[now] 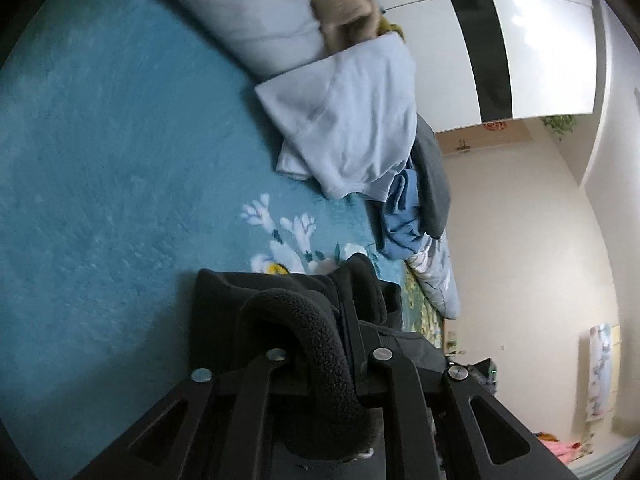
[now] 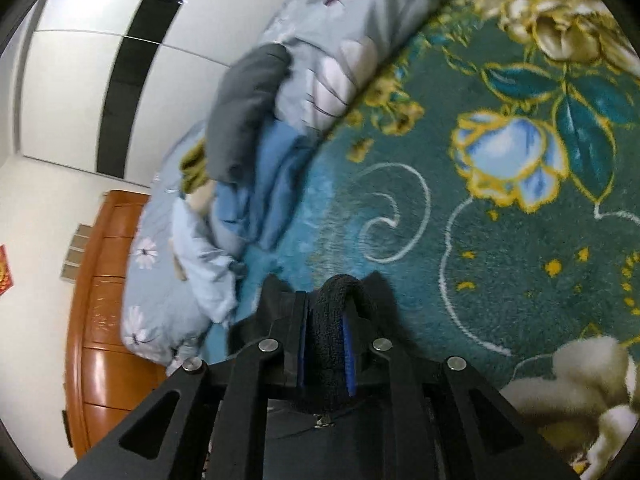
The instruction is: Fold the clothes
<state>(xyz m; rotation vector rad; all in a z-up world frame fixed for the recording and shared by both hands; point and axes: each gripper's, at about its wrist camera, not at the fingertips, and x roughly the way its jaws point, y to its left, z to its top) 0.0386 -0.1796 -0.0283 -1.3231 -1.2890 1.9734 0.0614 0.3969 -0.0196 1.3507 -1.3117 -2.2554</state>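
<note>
A black fleece garment (image 1: 224, 292) lies on the teal blanket (image 1: 100, 160) just ahead of my left gripper (image 1: 308, 300). A thick roll of the fleece runs back between the left fingers, which are shut on it. In the right wrist view my right gripper (image 2: 326, 284) has its blue pads pressed on a fold of the same black fleece (image 2: 332, 320), low over the flowered blanket (image 2: 500, 240). The rest of the garment is hidden under both grippers.
A heap of clothes lies beyond: a light blue garment (image 1: 352, 120), a grey one (image 1: 432, 172) (image 2: 244, 108), a blue one (image 1: 400, 216) (image 2: 272, 176) and a beige one (image 1: 336, 0). A floral duvet (image 2: 332, 32), a wooden headboard (image 2: 104, 320) and a white wardrobe (image 1: 520, 40) border the bed.
</note>
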